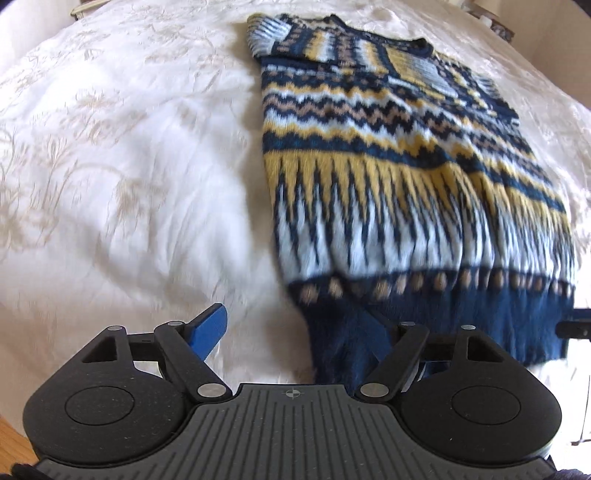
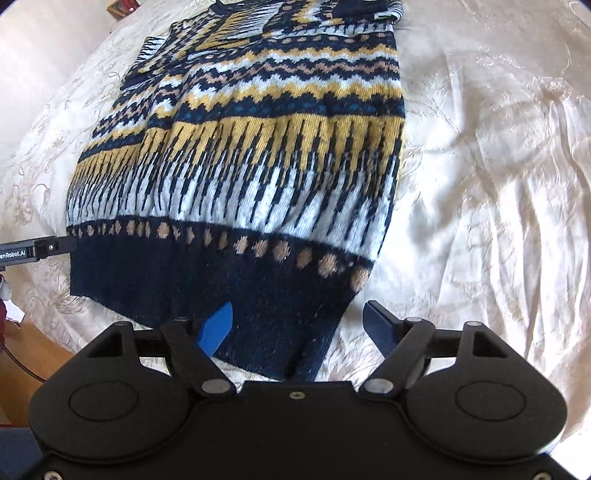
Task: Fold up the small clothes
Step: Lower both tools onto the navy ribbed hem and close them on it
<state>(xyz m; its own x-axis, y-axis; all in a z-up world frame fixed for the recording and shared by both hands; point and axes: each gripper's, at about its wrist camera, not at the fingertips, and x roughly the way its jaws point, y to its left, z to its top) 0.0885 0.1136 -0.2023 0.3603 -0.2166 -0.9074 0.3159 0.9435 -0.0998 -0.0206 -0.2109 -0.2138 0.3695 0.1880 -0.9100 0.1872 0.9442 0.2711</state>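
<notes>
A knitted sweater (image 1: 388, 177) in navy, yellow, pale blue and tan bands lies flat on the bed, sleeves folded in, navy hem nearest me. It also shows in the right wrist view (image 2: 258, 155). My left gripper (image 1: 295, 332) is open, its jaws astride the hem's left corner; the left blue finger (image 1: 208, 330) shows, the right one is partly hidden by the knit. My right gripper (image 2: 299, 328) is open astride the hem's right corner, blue fingers (image 2: 218, 326) on either side. The left gripper's body (image 2: 33, 251) shows at the left edge of the right wrist view.
A white bedspread (image 1: 129, 166) with a pale floral pattern covers the bed, wrinkled on the right (image 2: 480, 184). Wooden floor (image 2: 22, 354) shows below the bed's near edge. Small objects (image 2: 122, 5) stand beyond the far edge.
</notes>
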